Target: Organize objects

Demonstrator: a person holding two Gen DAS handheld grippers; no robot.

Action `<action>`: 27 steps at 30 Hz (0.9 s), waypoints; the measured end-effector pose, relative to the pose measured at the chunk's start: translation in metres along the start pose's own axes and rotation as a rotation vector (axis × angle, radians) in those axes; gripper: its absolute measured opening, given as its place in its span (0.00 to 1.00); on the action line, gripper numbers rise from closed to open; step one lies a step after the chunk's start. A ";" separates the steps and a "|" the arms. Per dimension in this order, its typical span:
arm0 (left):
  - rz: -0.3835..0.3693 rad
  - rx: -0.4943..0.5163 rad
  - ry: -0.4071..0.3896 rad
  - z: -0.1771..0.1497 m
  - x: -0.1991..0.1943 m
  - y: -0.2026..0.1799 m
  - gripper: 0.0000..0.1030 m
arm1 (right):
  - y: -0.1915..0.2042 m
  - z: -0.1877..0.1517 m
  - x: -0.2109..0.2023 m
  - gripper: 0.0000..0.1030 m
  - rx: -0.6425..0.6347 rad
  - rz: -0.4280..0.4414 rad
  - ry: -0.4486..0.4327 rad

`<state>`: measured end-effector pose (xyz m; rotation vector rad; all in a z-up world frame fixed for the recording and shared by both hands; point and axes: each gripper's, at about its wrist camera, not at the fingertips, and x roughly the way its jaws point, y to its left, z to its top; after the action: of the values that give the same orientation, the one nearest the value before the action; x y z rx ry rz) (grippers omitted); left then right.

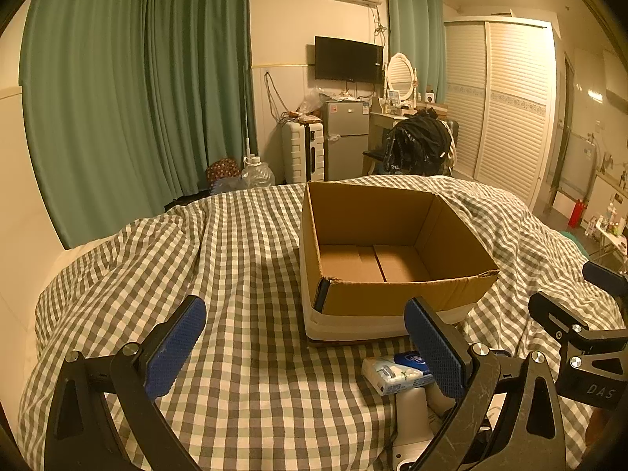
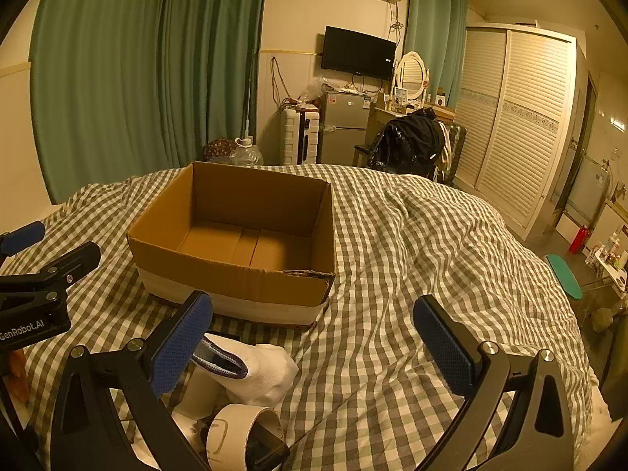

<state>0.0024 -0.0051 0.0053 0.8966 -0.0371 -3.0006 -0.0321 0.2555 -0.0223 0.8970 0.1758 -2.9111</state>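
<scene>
An open, empty cardboard box [image 1: 392, 274] stands on the checked bedcover; it also shows in the right wrist view [image 2: 235, 247]. My left gripper [image 1: 306, 349] is open and empty, just short of the box. A tissue pack [image 1: 392, 375] with a blue label lies by its right finger, over a white object [image 1: 412, 424]. My right gripper [image 2: 314, 349] is open and empty. A white sock [image 2: 259, 369] lies by its left finger, beside a white and black device [image 2: 243, 435]. The right gripper shows in the left wrist view [image 1: 581, 337] at the right edge.
The checked bedcover [image 2: 412, 274] is rumpled, with folds right of the box. Beyond the bed stand green curtains [image 1: 137, 98], a white suitcase [image 1: 302, 149], a small fridge [image 1: 345, 137], a chair with dark clothes [image 1: 420, 145] and a slatted wardrobe [image 1: 506, 110].
</scene>
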 end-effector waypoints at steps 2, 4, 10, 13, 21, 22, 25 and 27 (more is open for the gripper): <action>0.000 0.001 0.000 0.000 0.000 0.000 1.00 | 0.000 0.000 -0.001 1.00 0.001 0.003 -0.001; 0.000 0.001 -0.001 0.000 0.000 -0.001 1.00 | 0.001 0.001 -0.001 1.00 -0.002 0.005 -0.002; 0.001 0.000 0.000 0.000 0.000 -0.001 1.00 | 0.003 0.001 -0.002 1.00 -0.006 0.006 -0.007; 0.000 0.001 0.001 0.000 0.000 -0.001 1.00 | 0.004 0.001 -0.001 1.00 -0.006 0.007 -0.004; -0.001 0.003 -0.001 -0.001 0.000 -0.002 1.00 | 0.004 0.000 -0.002 1.00 -0.010 0.001 0.000; 0.000 0.003 -0.002 -0.001 0.000 -0.002 1.00 | 0.005 0.000 -0.002 1.00 -0.011 0.000 0.000; 0.000 0.003 -0.007 -0.001 -0.002 -0.003 1.00 | 0.007 -0.001 -0.004 1.00 -0.018 -0.003 0.002; -0.001 0.004 -0.013 -0.001 -0.004 -0.003 1.00 | 0.009 0.000 -0.005 1.00 -0.024 -0.005 0.004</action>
<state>0.0061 -0.0021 0.0068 0.8778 -0.0430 -3.0084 -0.0268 0.2472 -0.0206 0.9005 0.2130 -2.9049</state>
